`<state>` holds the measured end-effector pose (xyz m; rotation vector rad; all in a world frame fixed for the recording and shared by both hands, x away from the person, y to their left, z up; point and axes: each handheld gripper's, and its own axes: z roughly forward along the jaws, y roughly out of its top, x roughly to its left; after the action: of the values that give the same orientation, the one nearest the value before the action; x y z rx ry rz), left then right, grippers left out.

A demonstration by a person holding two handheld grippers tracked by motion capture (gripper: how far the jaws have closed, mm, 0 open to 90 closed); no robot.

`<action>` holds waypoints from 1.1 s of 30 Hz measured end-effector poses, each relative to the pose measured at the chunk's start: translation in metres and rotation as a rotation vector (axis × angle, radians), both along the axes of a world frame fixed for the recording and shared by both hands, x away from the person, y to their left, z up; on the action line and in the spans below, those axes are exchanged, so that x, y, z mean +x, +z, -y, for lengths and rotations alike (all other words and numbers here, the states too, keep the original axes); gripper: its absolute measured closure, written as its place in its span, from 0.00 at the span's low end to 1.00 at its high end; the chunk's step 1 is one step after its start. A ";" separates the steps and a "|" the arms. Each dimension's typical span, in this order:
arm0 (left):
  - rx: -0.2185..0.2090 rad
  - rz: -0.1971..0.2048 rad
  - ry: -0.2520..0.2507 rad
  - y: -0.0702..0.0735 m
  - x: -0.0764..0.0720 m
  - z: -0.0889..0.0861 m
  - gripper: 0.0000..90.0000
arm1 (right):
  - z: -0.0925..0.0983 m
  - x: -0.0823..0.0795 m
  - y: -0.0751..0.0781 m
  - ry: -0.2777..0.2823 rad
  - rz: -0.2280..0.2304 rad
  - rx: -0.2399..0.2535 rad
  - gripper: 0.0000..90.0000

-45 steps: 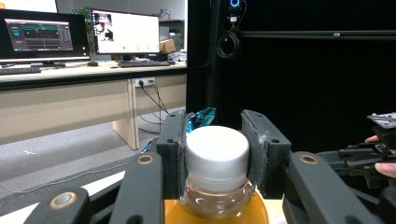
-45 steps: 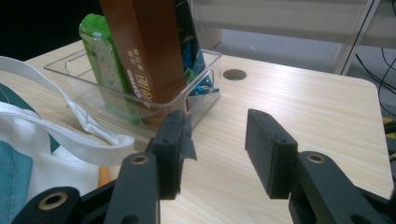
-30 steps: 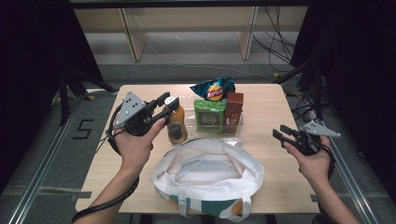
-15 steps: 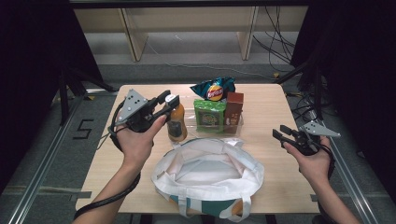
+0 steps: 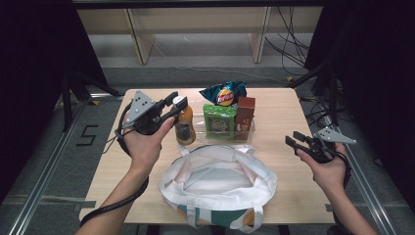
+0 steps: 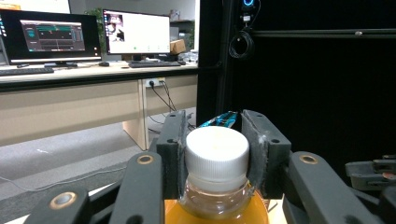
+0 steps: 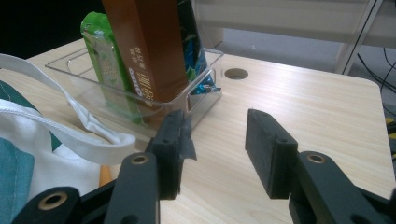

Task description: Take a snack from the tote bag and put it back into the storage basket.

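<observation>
The left gripper (image 6: 215, 154) has its fingers (image 6: 171, 149) clenched on the white cap of the juice bottle (image 5: 185, 126), which stands on the desk (image 5: 284, 117) left of the clear tray (image 5: 247, 135), just beyond the open bag (image 5: 218, 182). Keep the grip square on the cap, lift straight up, then lower it into the bag. The right gripper (image 7: 215, 154), at the right, has its fingers released and holds nothing.

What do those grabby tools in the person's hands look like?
Both are black. The left tool and right tool each carry a grey three-cornered plate on top and two blocky jaws with brass-coloured pivot pins. A black cable trails from the left one along the forearm. The forearms are bare, with no sleeves.
</observation>
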<state>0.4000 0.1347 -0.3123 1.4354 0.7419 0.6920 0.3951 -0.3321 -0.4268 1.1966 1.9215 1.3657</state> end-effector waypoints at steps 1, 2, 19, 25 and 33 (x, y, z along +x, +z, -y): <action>0.000 -0.003 0.002 0.000 0.001 0.000 0.68 | 0.000 0.000 0.000 0.000 -0.001 0.000 0.65; -0.003 -0.003 0.002 0.000 0.001 0.000 0.68 | 0.000 0.000 0.000 0.000 -0.003 0.001 0.65; -0.017 0.015 0.017 -0.005 0.010 0.002 0.68 | -0.001 -0.001 0.000 0.000 -0.011 -0.004 0.65; -0.014 0.014 0.017 -0.005 0.012 0.003 0.68 | 0.000 -0.001 0.000 0.000 -0.004 -0.001 0.65; -0.011 0.026 0.017 -0.004 0.017 0.004 0.68 | -0.001 -0.001 0.000 0.003 -0.009 0.005 0.65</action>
<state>0.4172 0.1308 -0.3165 1.4096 0.7372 0.7172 0.3945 -0.3314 -0.4269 1.2043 1.9285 1.3693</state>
